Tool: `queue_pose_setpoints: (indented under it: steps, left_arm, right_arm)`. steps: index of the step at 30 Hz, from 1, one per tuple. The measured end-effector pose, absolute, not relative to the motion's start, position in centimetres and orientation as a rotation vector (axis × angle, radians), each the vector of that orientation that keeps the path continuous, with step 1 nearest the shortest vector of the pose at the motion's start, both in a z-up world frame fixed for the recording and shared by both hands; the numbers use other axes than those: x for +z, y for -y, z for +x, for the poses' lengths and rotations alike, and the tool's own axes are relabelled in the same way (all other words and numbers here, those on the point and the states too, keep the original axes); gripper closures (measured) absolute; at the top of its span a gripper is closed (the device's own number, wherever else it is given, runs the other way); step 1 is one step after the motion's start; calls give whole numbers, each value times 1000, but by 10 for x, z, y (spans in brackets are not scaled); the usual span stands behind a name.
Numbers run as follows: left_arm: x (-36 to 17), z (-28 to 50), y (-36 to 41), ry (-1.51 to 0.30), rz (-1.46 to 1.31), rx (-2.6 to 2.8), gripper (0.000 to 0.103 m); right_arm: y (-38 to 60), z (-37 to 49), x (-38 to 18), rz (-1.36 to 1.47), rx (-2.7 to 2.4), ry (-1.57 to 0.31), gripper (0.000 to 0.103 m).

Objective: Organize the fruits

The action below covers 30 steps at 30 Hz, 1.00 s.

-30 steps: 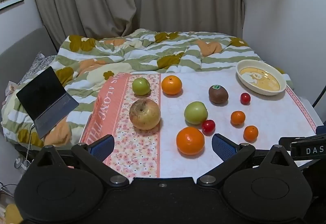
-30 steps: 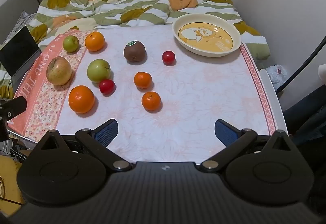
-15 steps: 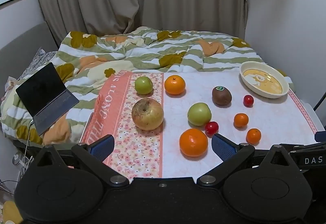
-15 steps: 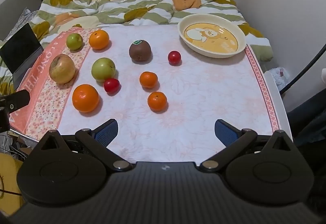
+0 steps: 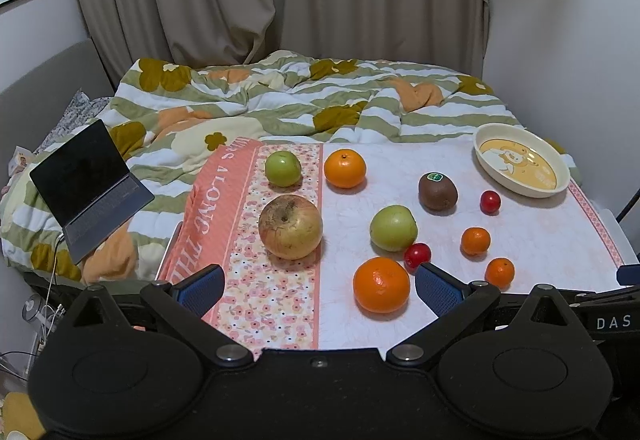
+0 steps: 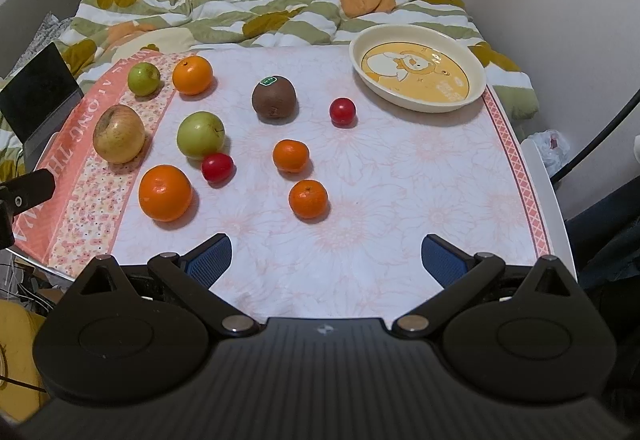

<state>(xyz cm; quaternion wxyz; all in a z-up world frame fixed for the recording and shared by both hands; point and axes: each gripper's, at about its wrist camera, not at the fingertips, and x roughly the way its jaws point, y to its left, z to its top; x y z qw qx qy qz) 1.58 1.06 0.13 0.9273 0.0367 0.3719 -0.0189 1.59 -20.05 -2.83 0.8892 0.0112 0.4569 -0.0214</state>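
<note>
You have not started sorting yet — the dish [image 6: 478, 89] at the far right of the table [image 6: 400, 175] is empty, and every fruit lies loose on the cloth. Both your left gripper [image 5: 318, 290] and right gripper [image 6: 325, 256] hang at the near edge, spread wide and holding nothing. The big orange [image 5: 381, 284] sits just ahead of the left one; the apple [image 5: 290, 226], kiwi [image 6: 274, 98] and small mandarins [image 6: 308, 198] all remain to be moved.

Brown kiwi [image 6: 274, 97], cream-and-yellow plate [image 6: 476, 95], floral tablecloth [image 6: 400, 179]
</note>
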Motion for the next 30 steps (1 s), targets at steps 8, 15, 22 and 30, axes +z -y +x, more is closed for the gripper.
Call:
queue_pose_setpoints:
  steps: [8,15,22,30]
  left_arm:
    - [-1,18,-10,-766,68,-40,0]
    - [-2,19,-9,-769,67,-41,0]
    - [-2,20,-7,-770,66,-42,0]
    - [-2,21,-6,-771,65,-44,0]
  right_arm:
    - [200,17,-30,22,-44,-953,0]
    - [200,19,-29,18,-44,-947,0]
    - [200,19,-29,17,-43,-947,0]
    - [199,20,-28,17,-42,-946,0]
